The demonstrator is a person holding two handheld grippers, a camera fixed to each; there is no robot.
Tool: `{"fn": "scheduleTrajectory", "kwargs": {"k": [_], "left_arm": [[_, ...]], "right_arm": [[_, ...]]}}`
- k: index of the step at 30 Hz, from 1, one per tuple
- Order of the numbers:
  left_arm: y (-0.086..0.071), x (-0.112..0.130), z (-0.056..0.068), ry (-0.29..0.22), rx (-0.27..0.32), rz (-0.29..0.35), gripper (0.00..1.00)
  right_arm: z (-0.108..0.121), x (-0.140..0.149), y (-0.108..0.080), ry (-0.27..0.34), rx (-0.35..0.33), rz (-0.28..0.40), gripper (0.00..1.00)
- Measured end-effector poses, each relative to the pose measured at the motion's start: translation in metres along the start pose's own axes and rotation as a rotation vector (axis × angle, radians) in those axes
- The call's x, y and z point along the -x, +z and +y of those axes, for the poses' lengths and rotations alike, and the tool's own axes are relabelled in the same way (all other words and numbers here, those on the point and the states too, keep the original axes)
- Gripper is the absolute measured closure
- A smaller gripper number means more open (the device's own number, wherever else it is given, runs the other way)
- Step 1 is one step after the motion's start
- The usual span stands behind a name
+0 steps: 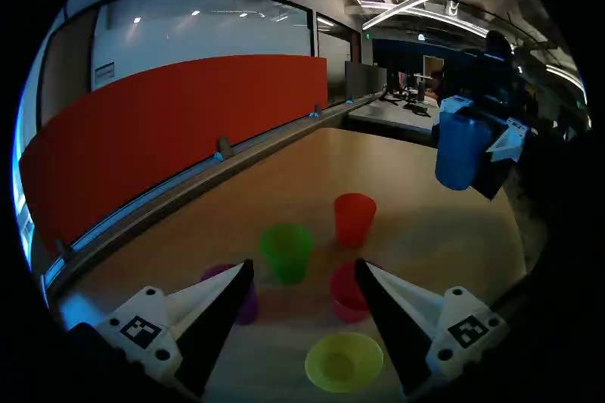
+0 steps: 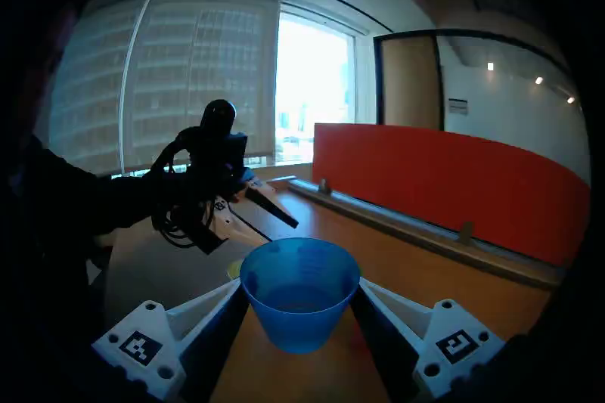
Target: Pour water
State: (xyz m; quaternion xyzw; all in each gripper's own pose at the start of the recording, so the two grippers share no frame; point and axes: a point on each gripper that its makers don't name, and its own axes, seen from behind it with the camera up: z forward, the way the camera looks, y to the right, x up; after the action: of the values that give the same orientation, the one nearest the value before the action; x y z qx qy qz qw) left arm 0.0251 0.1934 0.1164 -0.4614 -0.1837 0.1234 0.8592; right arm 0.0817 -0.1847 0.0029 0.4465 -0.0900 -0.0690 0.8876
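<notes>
In the right gripper view a blue cup (image 2: 299,293) with water in it sits upright between the fingers of my right gripper (image 2: 299,299), which is shut on it. The left gripper view shows that same blue cup (image 1: 459,150) held in the air at the far right, above the table. My left gripper (image 1: 302,282) is open and low over the table, with nothing between its fingers. Around it stand a green cup (image 1: 286,252), a red cup (image 1: 353,218), a pink cup (image 1: 346,291), a purple cup (image 1: 243,301) and a yellow cup (image 1: 344,361).
The wooden table (image 1: 423,237) runs back to a red divider panel (image 1: 174,112) along its left edge. A person's dark sleeve (image 2: 76,206) holds the left gripper at the left of the right gripper view. More desks (image 1: 393,104) stand behind.
</notes>
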Motion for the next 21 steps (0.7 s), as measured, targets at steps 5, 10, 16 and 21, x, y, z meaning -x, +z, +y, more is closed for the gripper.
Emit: {"fn": "scheduleTrajectory", "kwargs": {"k": [5, 10, 16, 21], "left_arm": [[0.006, 0.001, -0.005, 0.0, 0.007, -0.014, 0.0], [0.012, 0.006, -0.011, -0.005, 0.014, -0.041, 0.0], [0.021, 0.012, -0.016, 0.003, 0.019, -0.074, 0.0], [0.029, 0.017, -0.019, 0.011, 0.023, -0.103, 0.01]], "right_arm": [[0.007, -0.011, -0.002, -0.005, 0.02, 0.033, 0.11], [0.011, -0.017, -0.003, -0.016, 0.037, 0.049, 0.11], [0.018, -0.023, -0.005, -0.025, 0.065, 0.058, 0.11], [0.022, -0.022, -0.005, -0.028, 0.083, 0.058, 0.11]]}}
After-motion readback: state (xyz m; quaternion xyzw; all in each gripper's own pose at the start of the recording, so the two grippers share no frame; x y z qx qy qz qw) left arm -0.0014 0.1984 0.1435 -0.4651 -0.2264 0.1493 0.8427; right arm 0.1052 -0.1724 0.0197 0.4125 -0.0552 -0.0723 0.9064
